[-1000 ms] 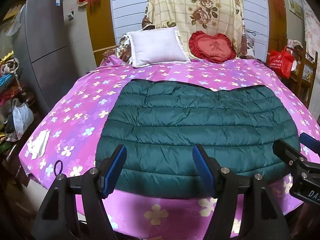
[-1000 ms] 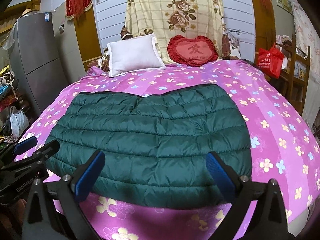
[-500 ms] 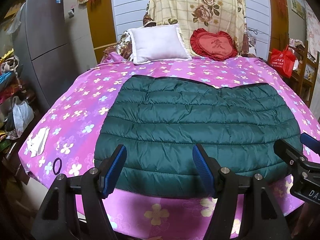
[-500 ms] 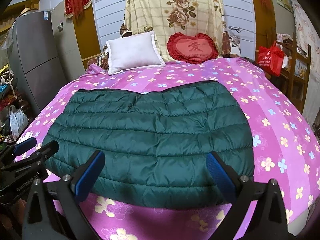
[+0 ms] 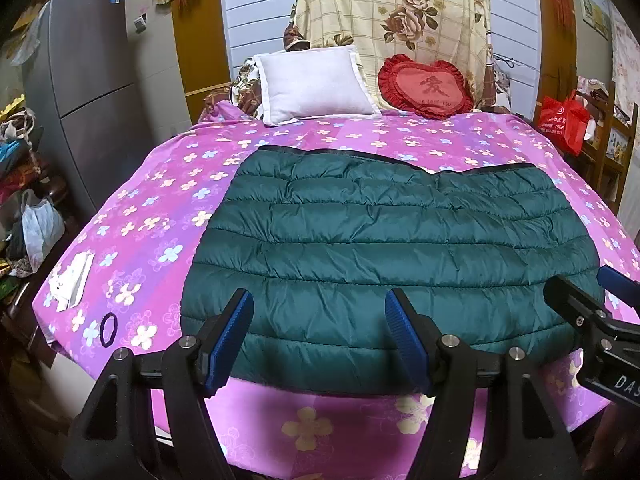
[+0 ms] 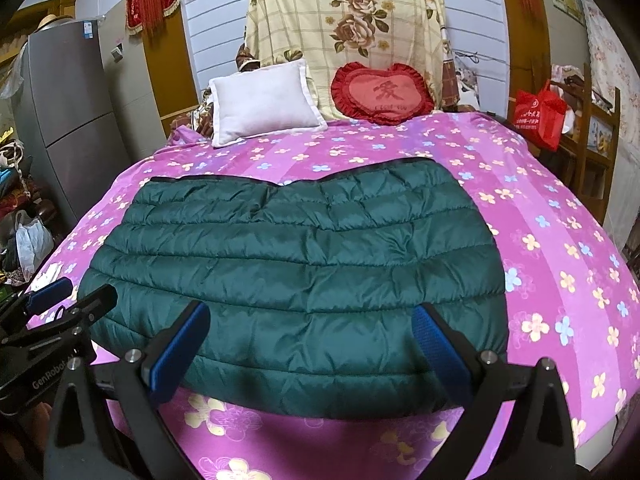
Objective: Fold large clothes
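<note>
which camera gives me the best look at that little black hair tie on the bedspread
The left wrist view. The hair tie lies in plain sight on the bedspread, left of the green jacket. In the right wrist view the left gripper covers that spot.

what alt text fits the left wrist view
A dark green quilted jacket lies flat on a pink flowered bedspread, with the open left tongs hovering at its near edge. A white pillow sits at the head.

We see a bed (image 5: 168, 208) in pink flowered sheet; on it lies a green quilted jacket (image 5: 384, 256), flat; beyond the jacket, a white pillow (image 5: 312, 84) and red heart cushion (image 5: 428, 88); left of the jacket, a black hair tie (image 5: 108, 330) and white paper (image 5: 72, 280).
</note>
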`<action>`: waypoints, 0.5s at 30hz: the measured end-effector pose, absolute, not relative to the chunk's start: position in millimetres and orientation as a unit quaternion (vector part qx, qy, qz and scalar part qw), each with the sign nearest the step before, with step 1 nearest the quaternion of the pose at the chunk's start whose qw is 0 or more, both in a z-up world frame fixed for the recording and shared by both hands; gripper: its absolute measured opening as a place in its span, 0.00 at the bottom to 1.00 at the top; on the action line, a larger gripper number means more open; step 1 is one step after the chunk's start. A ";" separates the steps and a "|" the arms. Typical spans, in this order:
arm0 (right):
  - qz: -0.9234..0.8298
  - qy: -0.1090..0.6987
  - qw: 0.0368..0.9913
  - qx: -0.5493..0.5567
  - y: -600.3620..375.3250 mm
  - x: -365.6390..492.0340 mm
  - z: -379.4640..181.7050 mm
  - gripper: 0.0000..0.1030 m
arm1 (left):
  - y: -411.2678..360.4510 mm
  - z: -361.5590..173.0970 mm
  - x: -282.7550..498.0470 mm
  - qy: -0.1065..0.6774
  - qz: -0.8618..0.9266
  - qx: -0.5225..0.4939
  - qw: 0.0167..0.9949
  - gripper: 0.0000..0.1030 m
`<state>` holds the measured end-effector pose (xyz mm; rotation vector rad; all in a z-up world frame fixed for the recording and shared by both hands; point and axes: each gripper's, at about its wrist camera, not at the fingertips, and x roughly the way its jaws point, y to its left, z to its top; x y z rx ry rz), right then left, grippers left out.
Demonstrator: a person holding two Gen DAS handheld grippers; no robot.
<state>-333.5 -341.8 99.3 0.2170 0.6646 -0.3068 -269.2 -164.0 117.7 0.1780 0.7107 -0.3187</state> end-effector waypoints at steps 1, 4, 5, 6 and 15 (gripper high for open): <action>-0.149 0.325 0.928 0.107 -342.2 -333.3 99.2 0.99 | -163.8 117.3 -268.8 0.346 -0.155 0.086 0.921 0.64; -0.147 0.326 0.928 0.107 -342.6 -332.5 99.3 0.99 | -164.4 117.2 -268.6 0.348 -0.154 0.086 0.921 0.64; -0.147 0.326 0.928 0.106 -342.4 -332.3 99.2 0.99 | -164.5 116.9 -268.3 0.349 -0.154 0.086 0.920 0.64; -0.147 0.327 0.928 0.106 -342.3 -331.9 99.0 0.99 | -164.6 116.7 -268.0 0.349 -0.154 0.087 0.920 0.64; -0.145 0.333 0.925 0.108 -344.2 -326.7 96.2 0.99 | -165.2 115.9 -266.9 0.349 -0.154 0.090 0.920 0.64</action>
